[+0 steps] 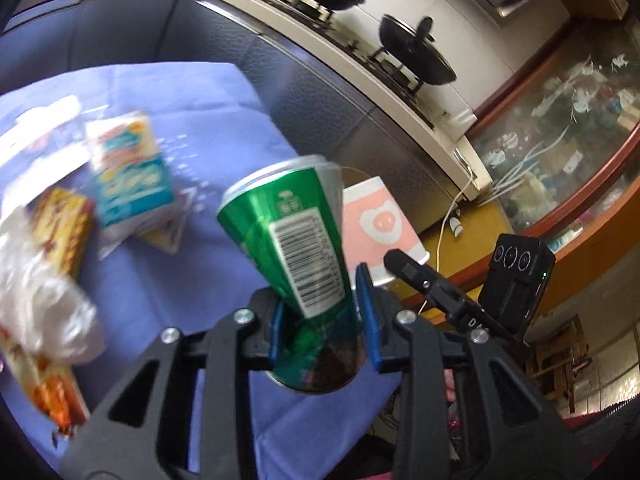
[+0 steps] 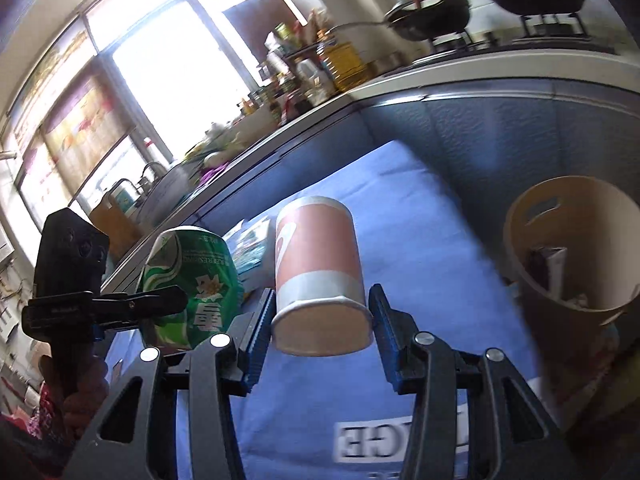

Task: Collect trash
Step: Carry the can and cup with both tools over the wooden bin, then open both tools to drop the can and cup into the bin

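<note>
Dented green can (image 1: 288, 236) in left claw (image 1: 324, 320), paper cup (image 2: 320, 276) in right claw (image 2: 320, 320)

Black pans (image 1: 418, 50) on stove, blue cloth (image 2: 400, 200)

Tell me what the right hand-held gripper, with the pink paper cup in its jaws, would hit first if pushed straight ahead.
Probably the blue tablecloth: the right hand-held gripper tilts downward, and past its pink paper cup only cloth shows, then the cabinet front. The tan bin sits off to the right.
</note>
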`<state>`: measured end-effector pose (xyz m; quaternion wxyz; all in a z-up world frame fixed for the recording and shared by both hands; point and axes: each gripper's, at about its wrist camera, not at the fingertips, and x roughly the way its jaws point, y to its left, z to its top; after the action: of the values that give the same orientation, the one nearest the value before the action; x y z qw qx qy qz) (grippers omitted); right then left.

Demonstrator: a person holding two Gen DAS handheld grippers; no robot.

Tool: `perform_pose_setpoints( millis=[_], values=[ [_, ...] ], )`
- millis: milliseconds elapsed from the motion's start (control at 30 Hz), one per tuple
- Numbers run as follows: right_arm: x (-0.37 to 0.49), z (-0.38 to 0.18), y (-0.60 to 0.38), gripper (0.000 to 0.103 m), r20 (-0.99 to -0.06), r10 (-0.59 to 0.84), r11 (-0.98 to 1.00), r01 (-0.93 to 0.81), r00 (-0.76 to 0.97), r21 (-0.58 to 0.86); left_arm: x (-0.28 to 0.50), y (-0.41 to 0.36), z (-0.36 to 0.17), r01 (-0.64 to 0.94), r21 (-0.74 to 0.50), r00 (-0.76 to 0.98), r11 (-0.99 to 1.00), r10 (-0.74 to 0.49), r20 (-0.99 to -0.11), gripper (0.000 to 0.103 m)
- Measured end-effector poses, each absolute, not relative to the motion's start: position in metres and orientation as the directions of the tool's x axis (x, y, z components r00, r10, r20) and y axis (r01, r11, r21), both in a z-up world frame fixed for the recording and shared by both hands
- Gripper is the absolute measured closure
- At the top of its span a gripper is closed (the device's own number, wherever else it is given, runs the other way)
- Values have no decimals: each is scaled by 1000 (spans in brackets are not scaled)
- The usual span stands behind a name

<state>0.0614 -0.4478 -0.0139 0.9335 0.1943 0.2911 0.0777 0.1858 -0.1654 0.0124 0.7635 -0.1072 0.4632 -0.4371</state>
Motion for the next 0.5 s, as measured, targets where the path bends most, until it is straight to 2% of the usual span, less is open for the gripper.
perform_pose_setpoints(
  millis=[167,300,400,500],
  values=[
    [51,-24,-533,57,-526,68,910,163,848,380,213,-282,14,671,-540,87,508,-777,-623,73],
    [52,-41,-582,56,-559,-29,891,274,829,361,232,-357,-3,699,-528,23,482,-753,-658,73],
    [58,-53,-601,51,-582,-62,885,315,811,344,242,-402,-22,706,-517,-12,485,-721,-693,73],
    [61,-62,-610,42,-595,-83,877,342,800,337,248,-435,-42,708,-486,-18,513,-674,-739,73]
  ],
)
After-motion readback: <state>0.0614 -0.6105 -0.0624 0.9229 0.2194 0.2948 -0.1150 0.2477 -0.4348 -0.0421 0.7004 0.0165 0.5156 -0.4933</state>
